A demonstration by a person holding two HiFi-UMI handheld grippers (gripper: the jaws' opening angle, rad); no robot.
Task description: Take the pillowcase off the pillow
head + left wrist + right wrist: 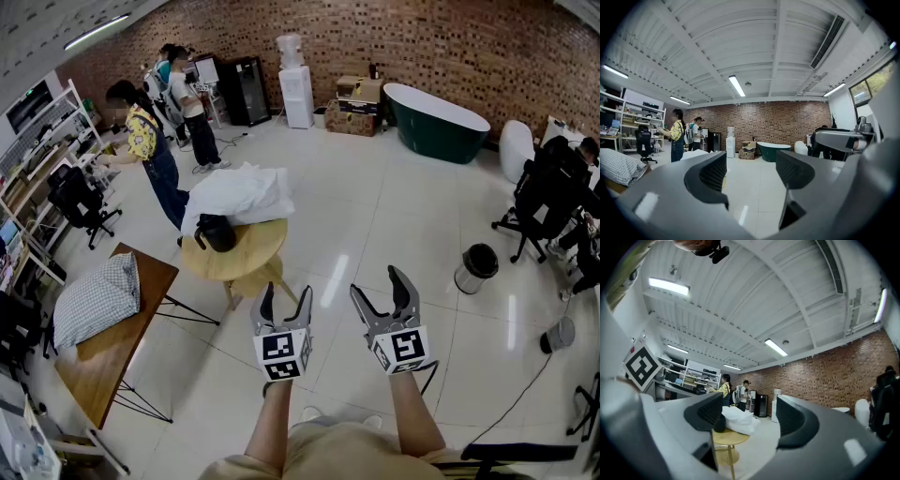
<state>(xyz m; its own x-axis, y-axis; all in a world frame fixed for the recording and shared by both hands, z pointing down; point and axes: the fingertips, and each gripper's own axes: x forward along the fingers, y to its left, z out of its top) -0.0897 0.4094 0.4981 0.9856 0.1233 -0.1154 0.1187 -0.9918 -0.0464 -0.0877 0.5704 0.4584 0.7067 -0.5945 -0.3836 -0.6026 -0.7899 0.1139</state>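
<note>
Grey and black, the left gripper (287, 291) and right gripper (375, 281) are held side by side over the pale tiled floor, near the person's body. Both point away and slightly up. In the left gripper view its jaws stand apart with only floor showing between them. The right gripper view also shows a clear gap, with nothing gripped.

Left of the grippers stands a wood table (103, 361). A checked pillow (97, 298) lies across its left edge and hangs a little over it.

Beyond the grippers is a round table (246, 251). A white pillow (239, 195) sits on its far edge and spills past the rim. A black thing (216, 232), too small to tell what it is, rests at the left edge, touching that pillow. Neither gripper is close to either pillow. A bin (476, 267) stands well off to the right.

Farther back a person (150, 150) bends at the left shelves. A green tub (434, 120) and a water dispenser (296, 82) stand against the brick wall.
</note>
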